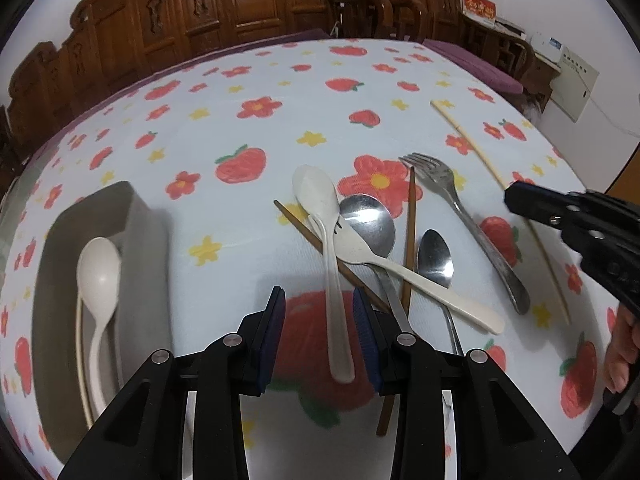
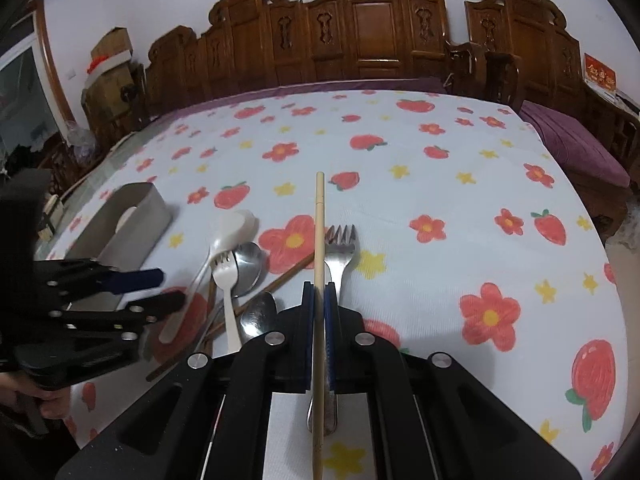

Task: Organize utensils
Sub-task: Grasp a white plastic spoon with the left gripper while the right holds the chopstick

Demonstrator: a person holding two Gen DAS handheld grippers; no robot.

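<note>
A white plastic spoon (image 1: pixel 334 264) lies on the flowered worktop (image 1: pixel 240 152), and the coming move looks to turn on how it sits against the left claw (image 1: pixel 320 344). In the left wrist view its long axis runs from 12 o'clock, where the bowl is, to 6 o'clock, where the handle tip ends between the 2 blue pads (image 1: pixel 366 332). The left claw is released, its jaws standing apart on either side of the handle with a gap on each side, so nothing is gripped yet. The handle runs along the claw's pointing line, so a plain closing would catch it. This spoon tops a crossed pile: a white plastic fork (image 1: pixel 400 272), a large metal spoon (image 1: pixel 370 220), a smaller metal spoon (image 1: pixel 435 260) and dark brown chopsticks (image 1: pixel 410 248). At 9 o'clock from the pile, a grey tray (image 1: pixel 140 224) already holds another white spoon (image 1: pixel 98 280). At 2 o'clock lies a metal fork (image 1: pixel 464 220). The right claw (image 2: pixel 319 308) is clenched on a pale chopstick (image 2: pixel 319 240), which points to 12 o'clock in its own view. The left hand appears nearer both the pile and the tray.
</note>
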